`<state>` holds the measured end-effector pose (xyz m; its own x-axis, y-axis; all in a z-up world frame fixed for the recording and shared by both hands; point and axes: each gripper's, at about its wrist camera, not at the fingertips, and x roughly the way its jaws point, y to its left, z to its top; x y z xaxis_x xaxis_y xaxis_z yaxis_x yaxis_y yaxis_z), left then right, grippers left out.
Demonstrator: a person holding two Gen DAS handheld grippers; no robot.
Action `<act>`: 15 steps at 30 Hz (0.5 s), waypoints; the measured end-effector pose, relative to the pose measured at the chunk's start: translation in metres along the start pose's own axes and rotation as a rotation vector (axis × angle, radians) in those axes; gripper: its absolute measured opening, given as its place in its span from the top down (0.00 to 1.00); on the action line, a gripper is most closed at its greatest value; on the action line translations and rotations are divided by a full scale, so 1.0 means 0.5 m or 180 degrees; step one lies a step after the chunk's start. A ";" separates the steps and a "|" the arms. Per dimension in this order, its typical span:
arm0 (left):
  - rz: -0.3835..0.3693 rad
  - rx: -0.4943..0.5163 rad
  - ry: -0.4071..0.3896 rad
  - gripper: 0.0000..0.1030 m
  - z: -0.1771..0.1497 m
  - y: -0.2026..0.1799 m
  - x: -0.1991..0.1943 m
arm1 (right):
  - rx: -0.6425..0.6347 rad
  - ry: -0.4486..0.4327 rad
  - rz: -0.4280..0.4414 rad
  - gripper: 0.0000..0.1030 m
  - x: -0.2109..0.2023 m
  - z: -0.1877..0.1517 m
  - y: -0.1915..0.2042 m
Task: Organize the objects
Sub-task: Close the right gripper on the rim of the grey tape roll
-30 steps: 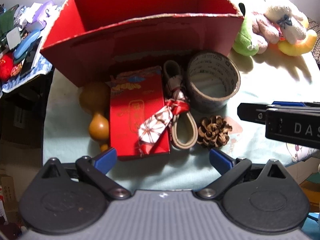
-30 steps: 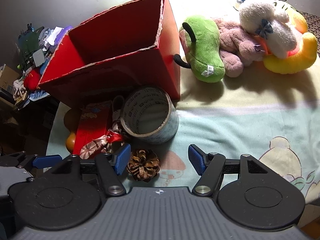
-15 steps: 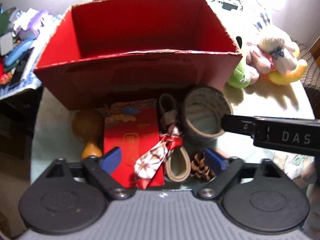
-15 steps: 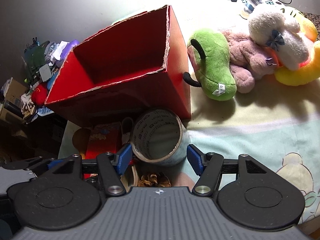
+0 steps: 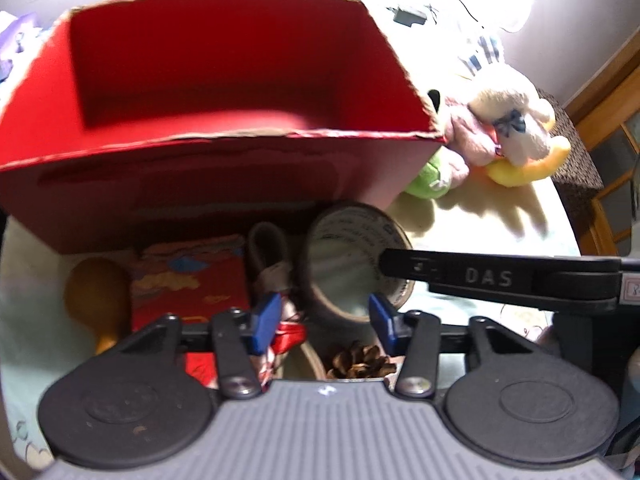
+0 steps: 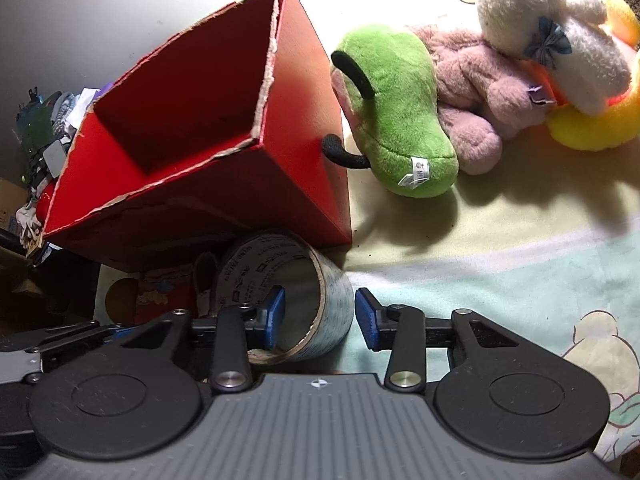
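Observation:
A grey tape roll (image 6: 280, 280) lies on its side in front of the red cardboard box (image 6: 200, 92). My right gripper (image 6: 320, 317) straddles the roll's right wall, one pad inside and one outside. Its jaws are closing and a gap still shows at the inner pad. From the left wrist, that gripper's black finger (image 5: 500, 280) reaches into the tape roll (image 5: 348, 248). My left gripper (image 5: 324, 322) hovers low over the roll's near rim, closing, its pads pressing on nothing. Its left pad sits by a ribbon-tied strap (image 5: 268, 248). A pine cone (image 5: 362, 360) lies under the gap.
A red packet (image 5: 188, 280) and an orange gourd (image 5: 96, 296) lie left of the strap, against the box (image 5: 200, 80). Green (image 6: 396, 108), pink (image 6: 480, 76) and white-and-yellow (image 6: 560, 32) plush toys lie to the right on the pale bedsheet (image 6: 500, 260). Clutter is piled at the far left (image 6: 44, 132).
Both grippers have come forward and down onto the tape roll and their jaws have narrowed. The right gripper's left pad has entered the roll. The pine cone now sits under the left gripper.

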<state>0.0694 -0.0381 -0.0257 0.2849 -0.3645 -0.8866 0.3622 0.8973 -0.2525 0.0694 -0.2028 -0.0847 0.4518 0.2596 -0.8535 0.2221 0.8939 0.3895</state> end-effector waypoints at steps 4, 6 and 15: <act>-0.0049 0.0009 0.0135 0.76 0.007 0.002 0.036 | 0.0048 0.0072 0.0020 0.67 0.016 0.009 -0.007; -0.0035 -0.0006 0.0148 0.76 0.013 0.007 0.044 | 0.0059 0.0106 0.0027 0.72 0.024 0.010 -0.010; -0.0148 -0.0176 0.0174 0.72 0.023 0.031 0.051 | 0.0053 0.0129 0.0000 0.80 0.034 0.009 -0.013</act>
<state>0.0925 -0.0361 -0.0478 0.2194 -0.3932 -0.8929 0.3239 0.8926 -0.3135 0.0796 -0.2060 -0.1003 0.4164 0.2745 -0.8667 0.2365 0.8878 0.3948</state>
